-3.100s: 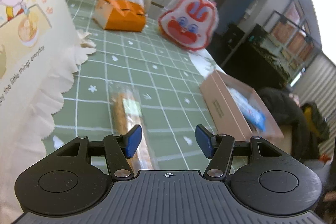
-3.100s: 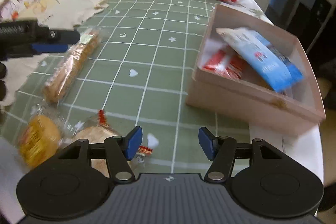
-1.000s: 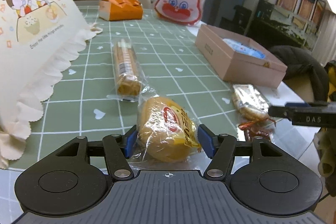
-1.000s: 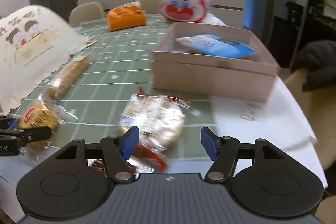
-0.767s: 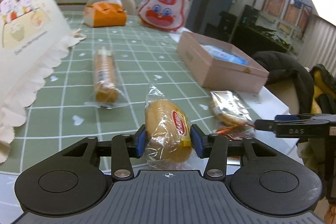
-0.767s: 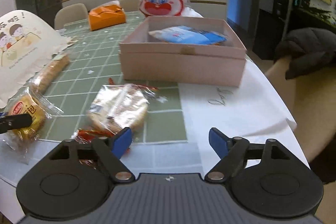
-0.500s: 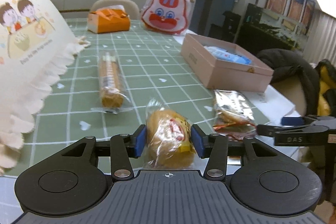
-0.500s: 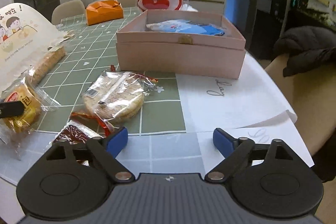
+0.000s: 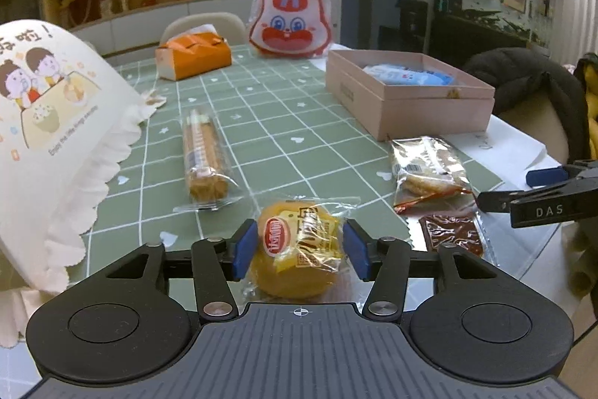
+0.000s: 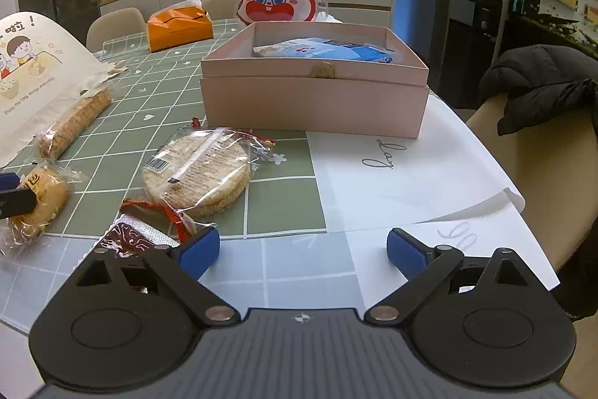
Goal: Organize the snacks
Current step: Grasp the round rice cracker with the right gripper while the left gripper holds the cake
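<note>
A yellow bun (image 9: 299, 249) in clear wrap lies at the table's near edge between the blue pads of my left gripper (image 9: 300, 251). Its jaws are opening, and both pads still touch the wrapper's sides. From the right wrist view the bun (image 10: 41, 197) rests on the table at far left. My right gripper (image 10: 302, 253) stands wide, jaws still opening, nothing between them. Left of and ahead of it lie a round rice-cracker pack (image 10: 198, 171) and a dark red sachet (image 10: 130, 242). The pink box (image 10: 314, 100) beyond holds a blue packet (image 10: 329, 49).
A long biscuit pack (image 9: 203, 152) lies mid-table beside a cartoon paper bag (image 9: 48, 122). An orange tissue box (image 9: 194, 57) and a rabbit-face bag (image 9: 289, 21) stand at the back. White paper sheets (image 10: 411, 182) cover the right side. A chair with a dark jacket (image 10: 542, 85) stands right.
The left jaws closed in on the bun, then eased apart slightly. The right jaws spread much wider and that gripper sank toward the table's near edge, leaving the crackers off to its left.
</note>
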### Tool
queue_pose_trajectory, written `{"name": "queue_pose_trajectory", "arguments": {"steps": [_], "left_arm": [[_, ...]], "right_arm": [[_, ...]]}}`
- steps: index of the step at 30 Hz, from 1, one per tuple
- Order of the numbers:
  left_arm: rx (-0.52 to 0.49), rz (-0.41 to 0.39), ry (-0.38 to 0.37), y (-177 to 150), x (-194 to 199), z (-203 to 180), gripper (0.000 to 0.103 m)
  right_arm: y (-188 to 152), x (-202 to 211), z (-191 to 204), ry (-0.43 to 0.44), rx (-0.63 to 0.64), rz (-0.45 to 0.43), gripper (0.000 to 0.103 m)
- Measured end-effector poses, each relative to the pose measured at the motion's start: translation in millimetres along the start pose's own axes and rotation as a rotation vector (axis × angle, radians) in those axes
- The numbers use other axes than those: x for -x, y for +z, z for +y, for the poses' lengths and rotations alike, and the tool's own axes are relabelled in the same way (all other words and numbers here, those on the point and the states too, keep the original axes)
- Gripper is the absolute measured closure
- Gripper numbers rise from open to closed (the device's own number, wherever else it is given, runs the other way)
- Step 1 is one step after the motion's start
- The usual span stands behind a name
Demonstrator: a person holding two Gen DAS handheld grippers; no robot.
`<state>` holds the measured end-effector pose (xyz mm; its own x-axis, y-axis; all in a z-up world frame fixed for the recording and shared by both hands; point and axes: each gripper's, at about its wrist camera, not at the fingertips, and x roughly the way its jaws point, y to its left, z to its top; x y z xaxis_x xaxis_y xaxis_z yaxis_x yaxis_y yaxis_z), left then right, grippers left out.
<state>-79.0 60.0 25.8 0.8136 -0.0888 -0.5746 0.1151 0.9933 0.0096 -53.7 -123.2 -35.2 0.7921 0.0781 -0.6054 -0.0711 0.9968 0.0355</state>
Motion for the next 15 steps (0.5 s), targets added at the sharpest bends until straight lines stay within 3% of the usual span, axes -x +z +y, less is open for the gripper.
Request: {"name": "queue_pose_trajectory", "arguments": {"steps": [5,10,15], "left_arm": [[-0.011,-0.002,-0.012,-2,-2,2,0.039],[0.092,0.003,-0.044,-5,-7,19,0.031],[0.163,-0.010,-0.052,-8,-10,31,0.032]], "right_arm": [[0,0,0,-0.007,-0.004,-0.001,0.005],[0,2,1,-0.005,0.002,0.006,0.005],[13,24,7,0.085,-0.041,-0.078,0.005]]}}
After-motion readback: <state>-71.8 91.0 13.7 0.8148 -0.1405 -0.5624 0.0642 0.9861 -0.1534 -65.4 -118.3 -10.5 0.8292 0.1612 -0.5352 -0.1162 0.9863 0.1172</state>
